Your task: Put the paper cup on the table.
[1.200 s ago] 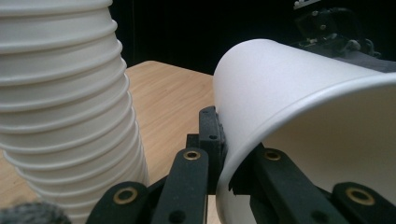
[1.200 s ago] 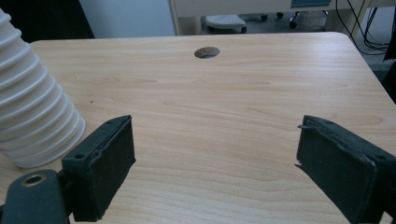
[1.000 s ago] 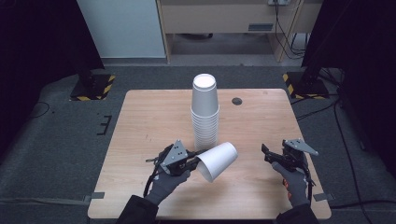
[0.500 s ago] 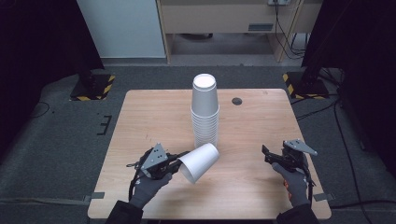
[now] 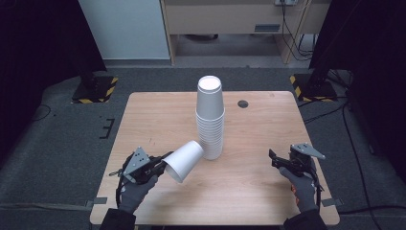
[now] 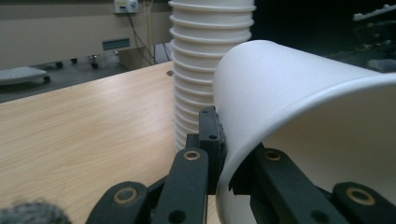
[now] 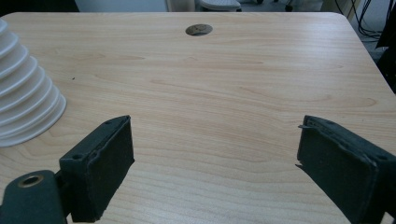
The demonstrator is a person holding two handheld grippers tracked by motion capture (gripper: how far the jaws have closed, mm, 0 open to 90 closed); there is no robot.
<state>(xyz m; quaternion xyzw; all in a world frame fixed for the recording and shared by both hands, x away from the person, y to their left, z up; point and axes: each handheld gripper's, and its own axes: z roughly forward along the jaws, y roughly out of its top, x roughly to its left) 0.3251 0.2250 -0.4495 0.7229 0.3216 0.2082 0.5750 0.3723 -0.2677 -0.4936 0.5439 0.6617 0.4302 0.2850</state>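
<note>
A: Left gripper view, nearest first: jaws of the left gripper pinched on the rim wall of a white paper cup, one jaw inside the mouth, one outside.

B: Change since a second ago?

A: High view: cup has travelled left and toward the person, away from the cup stack. My read: one cup pulled off, heading for its own spot on the table.

B: Pose?

A: Left hand low, cup lying tilted, base toward the stack. Right gripper parked, jaws wide, nothing between. Past them, a grommet hole.
</note>
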